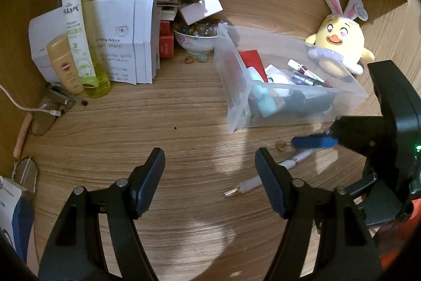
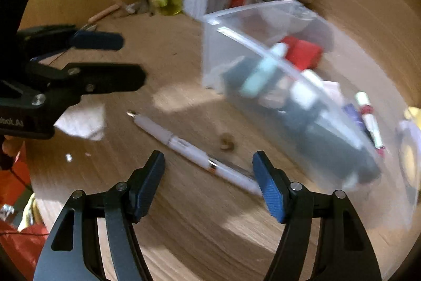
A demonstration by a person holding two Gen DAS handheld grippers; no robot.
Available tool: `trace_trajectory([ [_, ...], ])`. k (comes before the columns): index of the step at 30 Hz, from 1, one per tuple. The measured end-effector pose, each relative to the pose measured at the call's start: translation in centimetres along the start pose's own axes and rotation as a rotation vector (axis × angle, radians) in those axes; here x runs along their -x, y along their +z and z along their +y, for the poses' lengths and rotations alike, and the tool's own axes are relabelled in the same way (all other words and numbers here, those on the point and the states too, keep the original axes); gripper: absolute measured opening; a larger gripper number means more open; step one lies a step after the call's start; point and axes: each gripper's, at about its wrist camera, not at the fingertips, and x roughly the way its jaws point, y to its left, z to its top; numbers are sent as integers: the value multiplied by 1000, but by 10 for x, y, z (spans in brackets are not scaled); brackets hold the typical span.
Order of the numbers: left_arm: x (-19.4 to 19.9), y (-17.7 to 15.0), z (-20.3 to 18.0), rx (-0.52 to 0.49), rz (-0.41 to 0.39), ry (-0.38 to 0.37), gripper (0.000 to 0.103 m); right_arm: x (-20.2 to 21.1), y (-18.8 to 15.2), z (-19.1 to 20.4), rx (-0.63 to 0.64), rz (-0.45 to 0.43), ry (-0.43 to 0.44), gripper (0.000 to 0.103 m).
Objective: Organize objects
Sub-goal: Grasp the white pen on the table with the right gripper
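A white pen [image 2: 194,150] with a metal tip lies on the wooden desk; it also shows in the left wrist view [image 1: 268,175]. A clear plastic bin [image 1: 229,75] holds several small items: tubes, a red box, a teal bottle. It is blurred in the right wrist view [image 2: 210,49]. My right gripper [image 2: 209,177] is open, low over the desk, with the pen's rear end between its fingers. My left gripper [image 1: 210,173] is open and empty, left of the pen. The right gripper's side shows in the left wrist view [image 1: 313,142].
A yellow chick plush [image 1: 339,44] sits behind the bin. Spray bottles [image 1: 84,44], papers [image 1: 126,49], a bowl of stones [image 1: 196,37] and red boxes stand at the back left. Glasses and a cable [image 1: 39,109] lie at the left. A small crumb [image 1: 281,145] lies near the pen.
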Motion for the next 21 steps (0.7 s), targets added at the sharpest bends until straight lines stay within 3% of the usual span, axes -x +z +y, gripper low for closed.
trace_trajectory([
  [6, -3, 3, -4, -13, 0, -9, 71, 7, -9, 7, 34, 18, 51, 15],
  [14, -9, 6, -20, -45, 10, -37, 71, 34, -54, -1, -31, 0, 57, 13],
  [21, -26, 4, -44, -95, 58, -64, 71, 63, -101, -29, -201, -33, -6, 13],
])
